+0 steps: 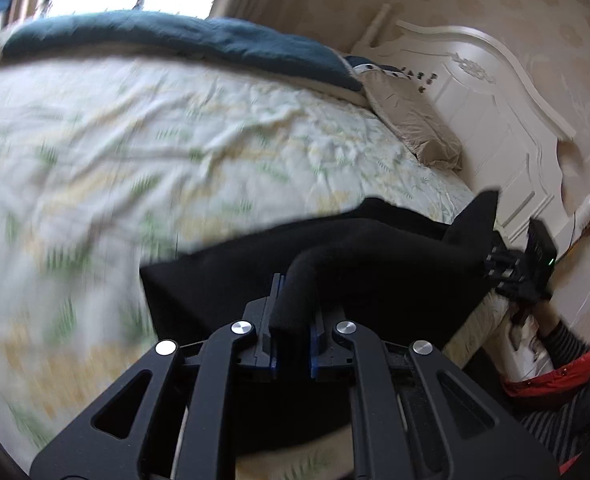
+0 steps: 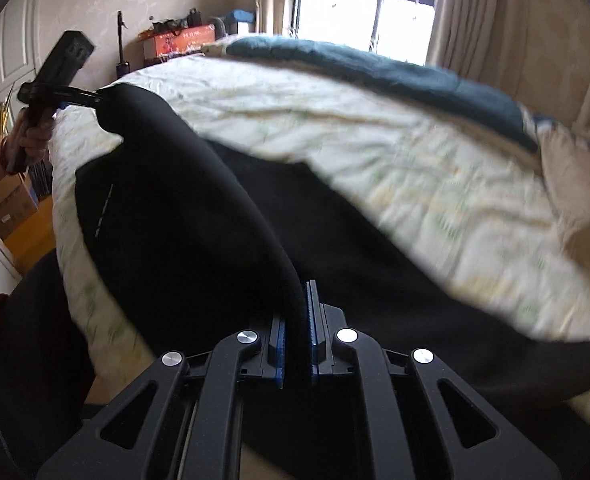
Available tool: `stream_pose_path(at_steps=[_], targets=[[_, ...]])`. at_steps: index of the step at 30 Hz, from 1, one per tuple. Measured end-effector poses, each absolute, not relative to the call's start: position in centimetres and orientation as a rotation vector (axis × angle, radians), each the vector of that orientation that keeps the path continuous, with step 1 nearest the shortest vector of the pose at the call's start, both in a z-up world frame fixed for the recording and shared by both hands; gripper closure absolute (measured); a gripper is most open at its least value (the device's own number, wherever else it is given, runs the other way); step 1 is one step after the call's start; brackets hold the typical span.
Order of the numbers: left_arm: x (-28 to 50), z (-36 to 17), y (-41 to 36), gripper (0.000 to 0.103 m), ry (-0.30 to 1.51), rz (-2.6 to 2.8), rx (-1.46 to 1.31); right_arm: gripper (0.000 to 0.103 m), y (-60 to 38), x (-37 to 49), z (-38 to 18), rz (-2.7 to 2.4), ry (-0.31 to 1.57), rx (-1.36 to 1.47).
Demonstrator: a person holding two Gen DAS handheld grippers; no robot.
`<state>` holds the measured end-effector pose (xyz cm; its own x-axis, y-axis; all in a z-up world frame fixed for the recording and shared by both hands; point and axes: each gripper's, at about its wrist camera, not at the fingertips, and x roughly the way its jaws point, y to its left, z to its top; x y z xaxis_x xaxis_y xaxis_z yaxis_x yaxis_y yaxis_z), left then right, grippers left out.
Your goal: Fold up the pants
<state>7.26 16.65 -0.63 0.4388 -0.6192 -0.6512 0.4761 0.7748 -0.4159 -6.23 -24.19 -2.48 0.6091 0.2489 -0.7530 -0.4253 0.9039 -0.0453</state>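
Black fabric, left wrist view: the pants [image 1: 335,264] lie at the near edge of the bed [image 1: 175,140], one edge raised off the floral quilt.
Left gripper [image 1: 291,320]: I have its jaws clamped on a rolled bunch of that edge.
Right gripper, far side [image 1: 495,264]: it pinches a peaked corner of the same edge; a striped sleeve [image 1: 567,344] shows behind it.
Right wrist view: right gripper [image 2: 297,320], jaws together on a thin fold of the cloth.
Left gripper, seen from here [image 2: 95,98]: it holds the other end, the edge spanning between us.
Handling note: I judge the fold goes best if I keep both ends level and taut, carry them together, and lay the edge down square.
Risk: the blur suggests speed; slack could twist the cloth.
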Motion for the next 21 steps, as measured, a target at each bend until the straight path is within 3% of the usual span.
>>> stream_pose_path(at_steps=[5, 7, 8, 9, 10, 12, 17, 21], targets=[[5.1, -3.6, 18.1, 0.069, 0.948, -0.609, -0.220, 0.090, -23.8, -7.6, -4.6, 0.370, 0.832, -0.181], [4.2, -4.4, 19.2, 0.052, 0.964, -0.569, -0.223, 0.083, -24.2, -7.8, -4.2, 0.358, 0.836, -0.124], [3.9, -4.7, 19.6, 0.049, 0.967, -0.558, -0.230, 0.069, -24.4, -8.1, -3.9, 0.358, 0.843, -0.090], [3.3, -5.0, 20.4, 0.048, 0.968, -0.550, -0.247, 0.055, -24.5, -8.6, -3.7, 0.349, 0.842, -0.067], [2.7, -5.3, 21.1, 0.048, 0.971, -0.535, -0.266, 0.048, -24.5, -9.1, -3.5, 0.340, 0.838, -0.051], [1.6, -5.9, 22.3, 0.048, 0.986, -0.500, -0.322, 0.044, -25.1, -10.0, -3.2, 0.329, 0.838, 0.014], [-1.6, -5.9, 22.4, 0.047, 0.941, -0.532, -0.513, 0.040, -27.1, -11.2, -3.2, 0.355, 0.831, 0.328], [-2.2, -6.1, 19.9, 0.044, 0.914, -0.545, -0.555, 0.039, -27.1, -10.7, -4.0, 0.351, 0.834, 0.418]])
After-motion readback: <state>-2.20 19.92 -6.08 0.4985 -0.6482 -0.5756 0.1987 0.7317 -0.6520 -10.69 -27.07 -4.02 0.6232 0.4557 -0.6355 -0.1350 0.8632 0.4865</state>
